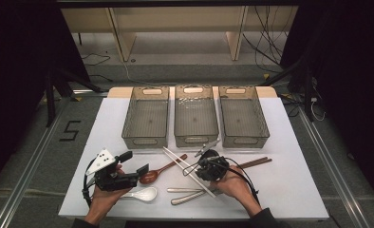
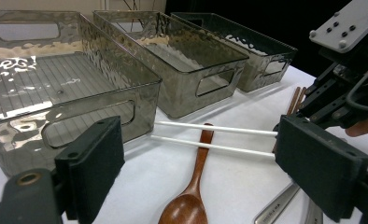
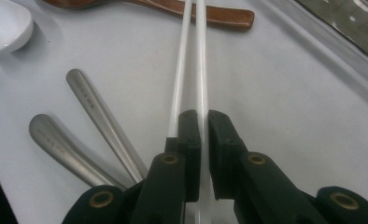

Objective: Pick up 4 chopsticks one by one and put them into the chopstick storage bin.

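Observation:
A pair of white chopsticks lies slanted on the white table. My right gripper is shut on it near the middle. In the right gripper view one white chopstick runs between the pads of my right gripper, and the other lies along the outside of the left pad. My left gripper stands open at the left, jaws wide apart and nothing between them. Its view looks over a wooden spoon toward the white chopsticks and the right gripper.
Three grey see-through bins stand side by side at the back, all bare inside. A white ceramic spoon, a wooden spoon, two metal handles and brown chopsticks lie on the front of the table.

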`<state>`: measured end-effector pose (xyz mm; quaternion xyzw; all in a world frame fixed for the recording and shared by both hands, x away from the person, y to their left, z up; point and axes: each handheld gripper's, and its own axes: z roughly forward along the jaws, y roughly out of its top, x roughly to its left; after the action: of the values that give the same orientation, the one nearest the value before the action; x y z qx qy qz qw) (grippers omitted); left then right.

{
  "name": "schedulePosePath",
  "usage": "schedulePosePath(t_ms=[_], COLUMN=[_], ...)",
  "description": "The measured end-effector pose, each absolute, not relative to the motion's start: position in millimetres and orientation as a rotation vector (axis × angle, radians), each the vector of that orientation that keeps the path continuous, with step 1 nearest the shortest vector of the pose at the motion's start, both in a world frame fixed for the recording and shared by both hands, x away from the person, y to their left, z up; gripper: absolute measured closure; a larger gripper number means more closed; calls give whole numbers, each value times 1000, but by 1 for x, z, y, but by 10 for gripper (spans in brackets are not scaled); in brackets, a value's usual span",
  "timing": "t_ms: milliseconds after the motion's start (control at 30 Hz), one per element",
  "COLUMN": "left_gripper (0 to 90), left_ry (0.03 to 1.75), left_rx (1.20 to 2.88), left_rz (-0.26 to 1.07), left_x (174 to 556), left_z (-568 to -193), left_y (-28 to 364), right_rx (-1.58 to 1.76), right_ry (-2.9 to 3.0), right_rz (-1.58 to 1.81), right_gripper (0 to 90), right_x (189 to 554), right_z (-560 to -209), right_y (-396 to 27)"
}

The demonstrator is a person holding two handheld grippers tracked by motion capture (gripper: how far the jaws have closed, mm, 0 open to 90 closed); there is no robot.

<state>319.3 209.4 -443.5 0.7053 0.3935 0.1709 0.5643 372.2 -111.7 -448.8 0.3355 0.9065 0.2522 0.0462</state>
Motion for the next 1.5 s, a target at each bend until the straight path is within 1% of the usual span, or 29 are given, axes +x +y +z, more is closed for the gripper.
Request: schedulePosePath(t_ms=[367,667,1133,1500], left_gripper=[149,149,149,149], left_ry=[935,935,938,943], left_rx=[1652,1649,1647,1640], left_rz=[405,404,405,405], left_x=[320,320,320,320], left_z=[-444,-444,-444,-444], left_y=[210,211,212,212], right_rx=[966,939,953,1003], right_ry=[2754,2729,2625,2550], right_rz=[871,922,1035,1072], right_gripper=[849,850,850,849], right_x=[367,372,407,437], right_z=[-427,-417,-388,-377], right_y=[-113,-109,-87,-66])
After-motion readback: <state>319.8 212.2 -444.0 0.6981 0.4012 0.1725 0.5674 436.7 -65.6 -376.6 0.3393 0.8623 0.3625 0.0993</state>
